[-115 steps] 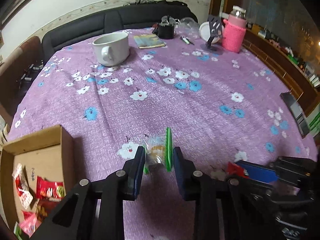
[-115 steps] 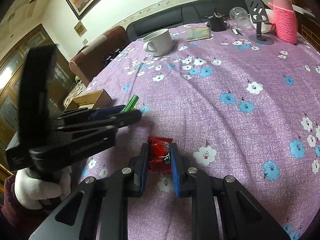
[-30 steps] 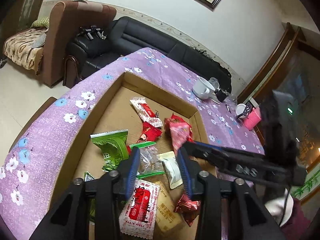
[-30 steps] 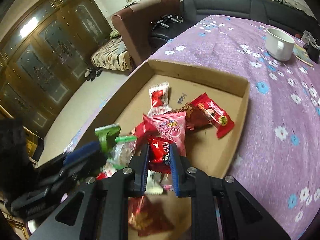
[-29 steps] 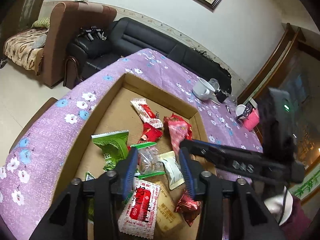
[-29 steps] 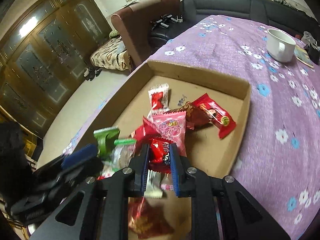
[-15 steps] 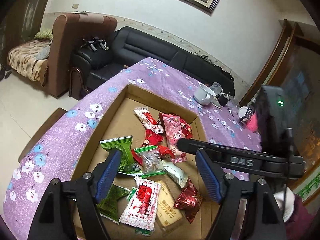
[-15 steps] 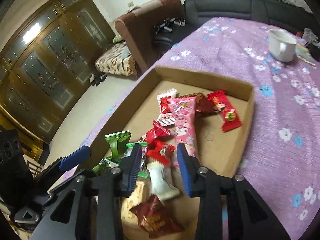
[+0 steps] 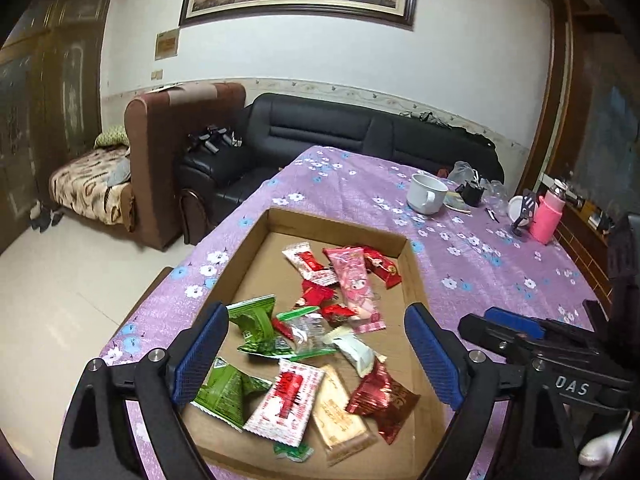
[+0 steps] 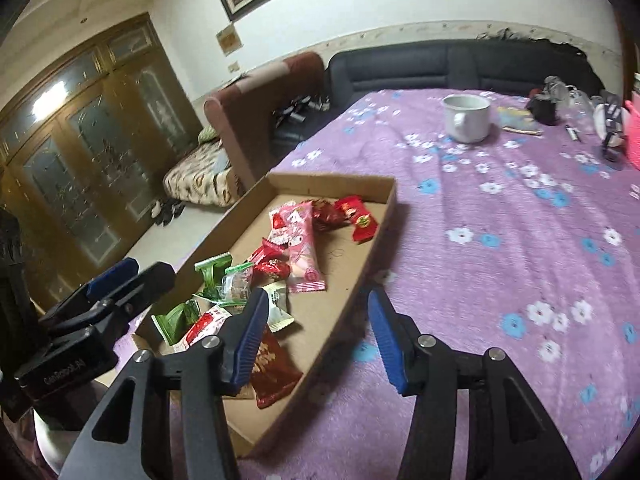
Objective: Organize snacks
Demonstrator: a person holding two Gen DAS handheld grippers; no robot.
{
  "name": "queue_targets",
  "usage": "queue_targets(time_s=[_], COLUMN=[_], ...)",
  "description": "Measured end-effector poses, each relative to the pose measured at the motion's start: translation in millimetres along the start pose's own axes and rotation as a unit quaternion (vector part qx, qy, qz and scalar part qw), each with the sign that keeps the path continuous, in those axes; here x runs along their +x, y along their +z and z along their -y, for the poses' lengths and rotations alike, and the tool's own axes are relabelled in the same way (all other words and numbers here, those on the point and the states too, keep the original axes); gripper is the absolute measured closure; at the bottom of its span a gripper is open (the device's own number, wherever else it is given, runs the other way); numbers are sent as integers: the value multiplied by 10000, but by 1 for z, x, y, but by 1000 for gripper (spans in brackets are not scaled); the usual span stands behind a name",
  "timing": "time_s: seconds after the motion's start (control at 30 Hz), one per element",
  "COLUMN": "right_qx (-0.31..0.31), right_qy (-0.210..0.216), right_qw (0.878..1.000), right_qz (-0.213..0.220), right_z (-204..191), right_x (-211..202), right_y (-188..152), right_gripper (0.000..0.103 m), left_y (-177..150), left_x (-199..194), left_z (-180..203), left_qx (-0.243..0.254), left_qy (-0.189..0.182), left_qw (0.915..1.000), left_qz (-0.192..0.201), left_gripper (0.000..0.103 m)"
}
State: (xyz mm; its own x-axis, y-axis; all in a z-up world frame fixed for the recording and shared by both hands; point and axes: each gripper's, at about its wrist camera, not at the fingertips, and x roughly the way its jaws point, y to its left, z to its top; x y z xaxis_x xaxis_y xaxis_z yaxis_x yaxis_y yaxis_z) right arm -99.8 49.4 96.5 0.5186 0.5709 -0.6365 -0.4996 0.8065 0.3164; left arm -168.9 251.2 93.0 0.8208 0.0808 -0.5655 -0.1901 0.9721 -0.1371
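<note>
Both tools hang above the cardboard box point(image 9: 276, 216) at the worktop's point(image 10: 500, 264) near left corner, and both are spread wide with nothing between their pads. The left tool point(image 9: 316, 344) sits squarely over the heap of snacks point(image 9: 320, 320); the right tool point(image 10: 316, 320) straddles the box's right wall. I see no loose snack on the cloth, so neither tool looks nearer to one.
</note>
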Motion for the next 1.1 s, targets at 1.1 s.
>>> queue_targets(time_s=[1.1], right_qx=[-1480], right_qy=[-1453], right_qw=[9171], right_qz=[3405], right_z=[-55], right_x=[-418], right_y=[8], right_gripper=[16], left_y=[12], left_x=[-260], left_z=[95], left_qx=[724], left_qy=[887], left_qw=[9514], left_qz=[2857], left_gripper=[0])
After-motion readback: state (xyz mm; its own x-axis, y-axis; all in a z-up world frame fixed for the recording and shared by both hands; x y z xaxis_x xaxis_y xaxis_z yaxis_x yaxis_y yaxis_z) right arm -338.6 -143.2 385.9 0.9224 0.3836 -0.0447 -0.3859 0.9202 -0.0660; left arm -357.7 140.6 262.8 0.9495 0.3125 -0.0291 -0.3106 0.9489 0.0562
